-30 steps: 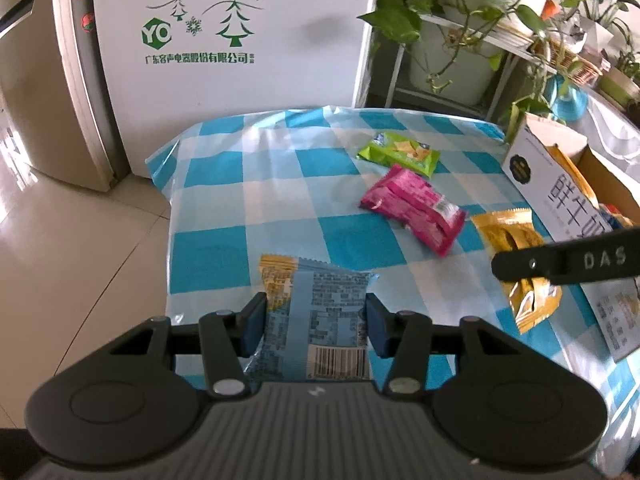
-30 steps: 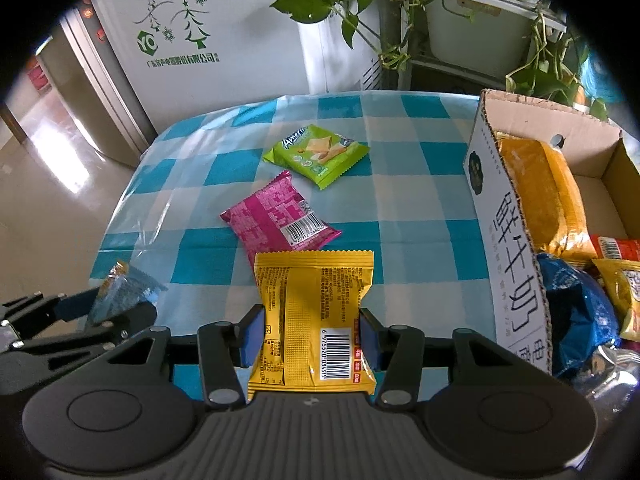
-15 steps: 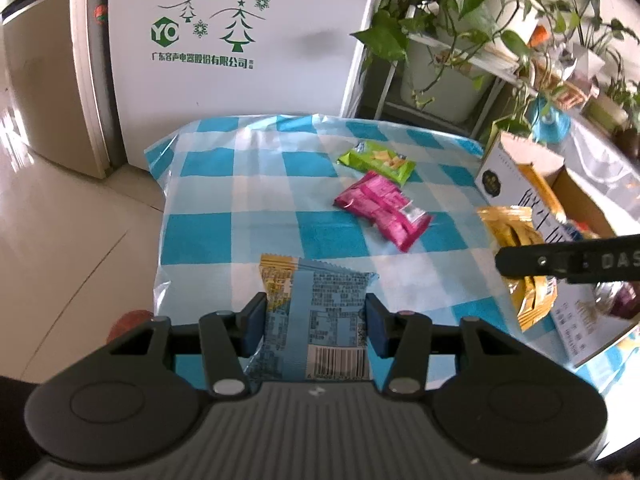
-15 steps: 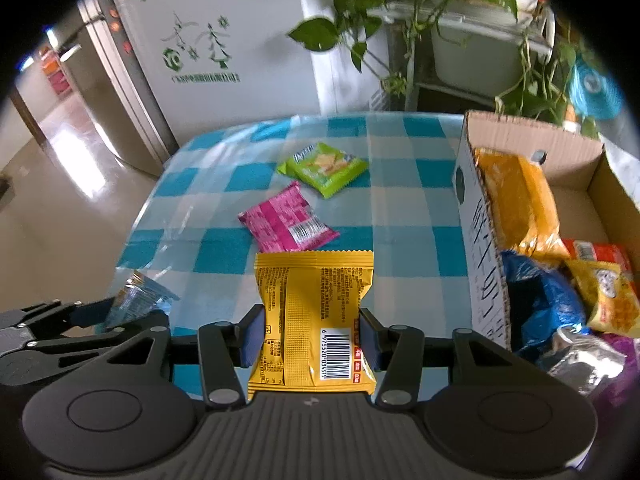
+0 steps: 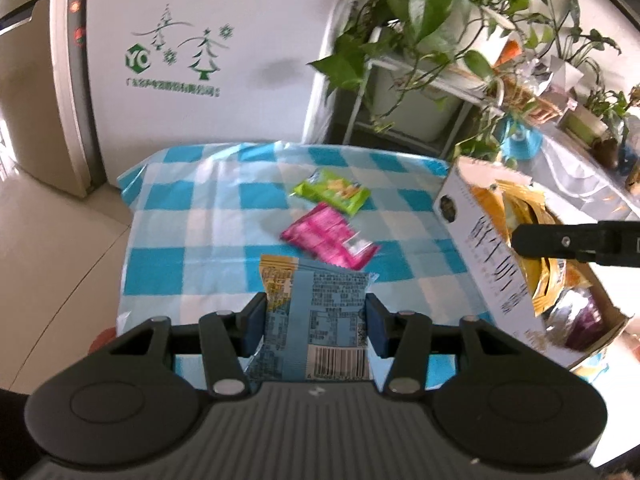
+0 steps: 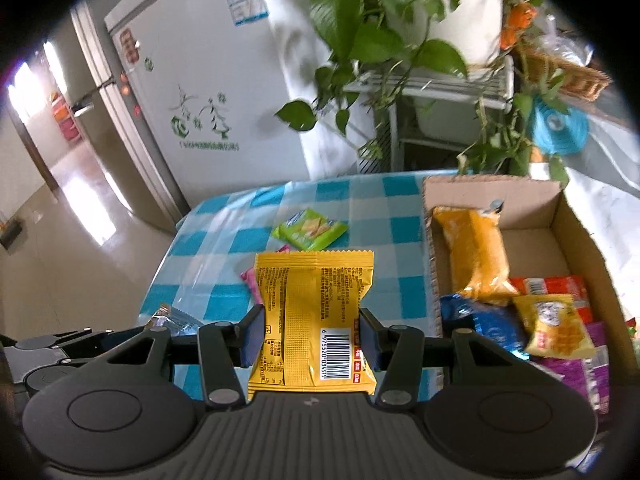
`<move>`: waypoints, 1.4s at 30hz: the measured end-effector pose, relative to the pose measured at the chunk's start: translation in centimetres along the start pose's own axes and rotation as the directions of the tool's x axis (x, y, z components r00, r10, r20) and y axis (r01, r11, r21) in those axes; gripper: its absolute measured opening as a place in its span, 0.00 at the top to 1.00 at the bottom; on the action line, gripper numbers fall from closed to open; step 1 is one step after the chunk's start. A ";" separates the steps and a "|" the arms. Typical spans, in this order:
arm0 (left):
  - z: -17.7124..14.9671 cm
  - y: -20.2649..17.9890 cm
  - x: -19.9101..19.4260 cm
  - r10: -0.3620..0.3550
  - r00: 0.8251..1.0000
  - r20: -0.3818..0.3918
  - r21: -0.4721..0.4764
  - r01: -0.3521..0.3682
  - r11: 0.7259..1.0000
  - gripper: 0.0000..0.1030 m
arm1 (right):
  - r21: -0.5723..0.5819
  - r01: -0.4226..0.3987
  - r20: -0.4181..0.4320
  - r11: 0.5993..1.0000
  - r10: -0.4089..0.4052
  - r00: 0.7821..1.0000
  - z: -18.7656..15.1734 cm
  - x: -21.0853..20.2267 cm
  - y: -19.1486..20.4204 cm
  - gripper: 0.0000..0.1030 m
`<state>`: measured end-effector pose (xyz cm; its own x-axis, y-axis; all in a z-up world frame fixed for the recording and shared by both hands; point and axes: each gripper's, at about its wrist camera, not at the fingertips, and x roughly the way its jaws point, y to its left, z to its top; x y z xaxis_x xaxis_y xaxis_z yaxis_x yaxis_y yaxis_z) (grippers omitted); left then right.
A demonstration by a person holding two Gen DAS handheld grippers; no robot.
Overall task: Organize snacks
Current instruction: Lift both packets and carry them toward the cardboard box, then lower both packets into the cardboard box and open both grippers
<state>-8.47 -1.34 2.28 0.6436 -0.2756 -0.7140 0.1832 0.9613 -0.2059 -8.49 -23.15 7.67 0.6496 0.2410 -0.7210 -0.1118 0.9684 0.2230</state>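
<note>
The left gripper [image 5: 316, 320] has its fingers [image 5: 256, 322] clamped on the sides of a blue snack packet [image 5: 320, 324], barcode end nearest the camera. The right gripper [image 6: 311, 338] is likewise closed on a yellow snack packet [image 6: 312, 320], gripped across its lower half. Both packets are held in the air above the checked table [image 5: 192, 240].

These look like light, soft foil pouches: they crumple under pressure, the film is slick, and whatever is inside may crush. A hold across the flat middle, as now, seems safer than pinching a sealed edge, which could slip.

Further out, a pink packet [image 5: 330, 236] and a green packet [image 5: 332, 192] lie loose on the table, near each other but apart. To the right stands an open cardboard box [image 6: 494, 192], already holding an orange pouch [image 6: 474, 252] against its left wall, a blue bag [image 6: 486, 324], a small yellow pack [image 6: 554, 324], a red packet and something purple at the bottom edge, possibly another bag; the lens edge blurs it. The far half of the box floor is bare.
</note>
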 end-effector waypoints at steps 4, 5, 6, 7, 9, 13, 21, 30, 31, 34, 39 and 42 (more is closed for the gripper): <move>0.9 -1.7 0.0 -0.027 1.000 0.011 0.004 0.027 1.000 0.52 | 0.035 0.000 0.044 0.999 -0.002 0.999 0.5 -1.5 -1.6 0.46; 1.1 -2.2 0.0 -0.037 0.999 0.012 0.003 0.037 0.999 0.52 | 0.040 0.005 0.056 0.999 -0.007 0.998 0.6 -1.8 -1.9 0.46; 1.3 -2.6 0.1 -0.046 0.999 0.013 0.004 0.046 0.999 0.52 | 0.044 0.011 0.069 0.999 -0.014 0.998 0.8 -2.2 -2.2 0.46; 1.6 -3.1 0.1 -0.055 0.998 0.014 0.007 0.055 0.998 0.52 | 0.051 0.013 0.083 0.999 -0.017 0.996 1.0 -2.6 -2.7 0.46; 2.1 -4.2 0.2 -0.071 0.997 0.015 0.016 0.071 0.997 0.52 | 0.074 0.014 0.103 0.997 -0.022 0.994 1.3 -3.4 -3.5 0.46; 3.2 -6.5 0.3 -0.113 0.993 0.023 0.027 0.112 0.993 0.52 | 0.107 0.036 0.148 0.994 -0.051 0.988 1.8 -4.9 -5.5 0.46; 4.9 -10.8 1.0 -0.178 0.984 0.033 0.062 0.175 0.983 0.52 | 0.197 0.067 0.185 0.978 -0.105 0.977 2.0 -6.8 -9.2 0.46; 5.5 -15.1 2.5 -0.219 0.976 0.012 0.088 0.217 0.972 0.52 | 0.253 0.082 0.182 0.964 -0.131 0.974 1.8 -7.2 -11.2 0.46; 5.5 -15.5 2.7 -0.223 0.975 0.009 0.093 0.221 0.971 0.52 | 0.266 0.080 0.179 0.961 -0.131 0.975 1.9 -7.1 -11.6 0.46; 5.7 -16.9 3.2 -0.241 0.971 -0.002 0.105 0.240 0.965 0.52 | 0.287 0.096 0.171 0.953 -0.149 0.974 2.0 -6.9 -12.4 0.46; 5.5 -19.1 4.1 -0.257 0.966 -0.025 0.141 0.258 0.956 0.52 | 0.362 0.094 0.157 0.927 -0.160 0.975 2.1 -6.4 -14.3 0.46; 5.3 -20.2 4.6 -0.258 0.965 -0.039 0.170 0.261 0.950 0.52 | 0.375 0.096 0.154 0.922 -0.164 0.974 2.2 -6.3 -14.8 0.46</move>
<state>-5.30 -22.04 6.75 0.5451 -0.5143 -0.6621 0.4681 0.8419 -0.2686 -9.27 -39.11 10.36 0.7668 0.0665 -0.6384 0.2414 0.8917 0.3829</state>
